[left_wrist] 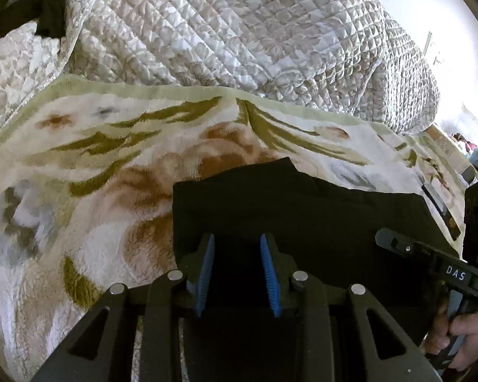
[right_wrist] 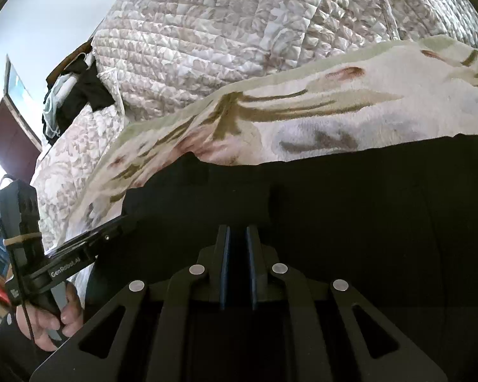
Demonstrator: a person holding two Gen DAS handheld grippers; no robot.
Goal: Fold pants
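Black pants (left_wrist: 302,203) lie flat on a fluffy floral blanket (left_wrist: 111,165) on a bed. In the left wrist view my left gripper (left_wrist: 237,238) hovers over the pants' near left part, its blue pads apart with only dark cloth seen below them. My right gripper shows at the right edge of that view (left_wrist: 398,242). In the right wrist view the pants (right_wrist: 350,184) fill the lower frame. My right gripper (right_wrist: 238,230) is over them, its pads a narrow gap apart; I cannot tell whether cloth sits between them. My left gripper shows at the left (right_wrist: 111,229).
A quilted grey-white bedspread (left_wrist: 239,31) is heaped behind the blanket. Dark clothes (right_wrist: 83,92) hang at the far end of the bed. The blanket's edge and room clutter lie at the right of the left wrist view (left_wrist: 474,149).
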